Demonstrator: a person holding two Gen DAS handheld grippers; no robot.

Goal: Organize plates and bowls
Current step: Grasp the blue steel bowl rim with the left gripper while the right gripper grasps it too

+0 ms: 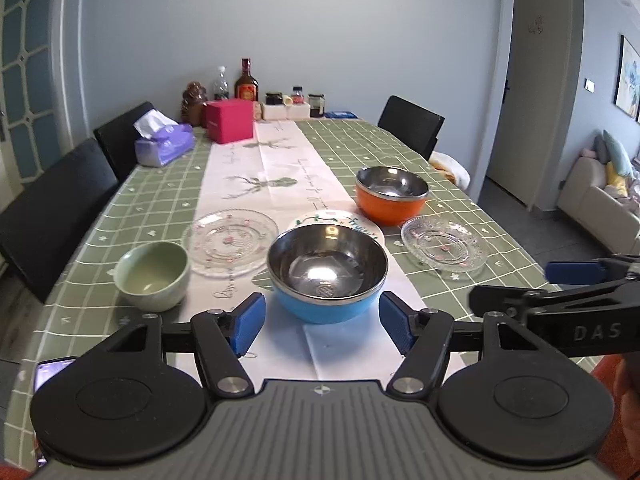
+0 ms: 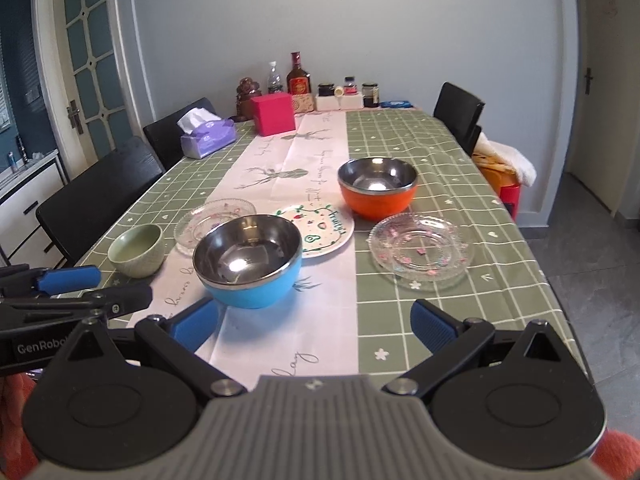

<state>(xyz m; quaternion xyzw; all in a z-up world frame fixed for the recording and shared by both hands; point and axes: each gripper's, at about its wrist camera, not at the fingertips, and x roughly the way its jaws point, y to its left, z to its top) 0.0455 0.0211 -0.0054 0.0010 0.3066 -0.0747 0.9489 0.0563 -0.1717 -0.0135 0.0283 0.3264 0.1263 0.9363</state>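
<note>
- Left gripper [image 1: 322, 322]: jaws apart, nothing between the blue pads; it sits low over the near table edge, squarely facing the blue bowl [image 1: 327, 274], one pad off each side of its base, not touching
- Right gripper [image 2: 314, 326]: jaws wide apart, empty, aimed at bare cloth between blue bowl and the near glass plate [image 2: 421, 251]
- Step in hand, as I read it: left closing in on the blue bowl. Best taken on the rim wall, one pad inside and one outside, since the belly looks too wide and rounded to squeeze; steel lining looks slick, so seat deep before lifting
- Blue bowl: steel inside, blue shell, upright, empty, on the white runner [image 1: 280, 184], overlapping the near edge of the painted plate [image 1: 340, 222] in view; contact unclear
- Orange bowl [image 1: 391, 195], same make, farther back right
- Green ceramic bowl [image 1: 153, 276] at left, just beside a second glass plate [image 1: 234, 240]
- All loose on the checked tablecloth [image 1: 440, 168], nothing stacked yet
</note>
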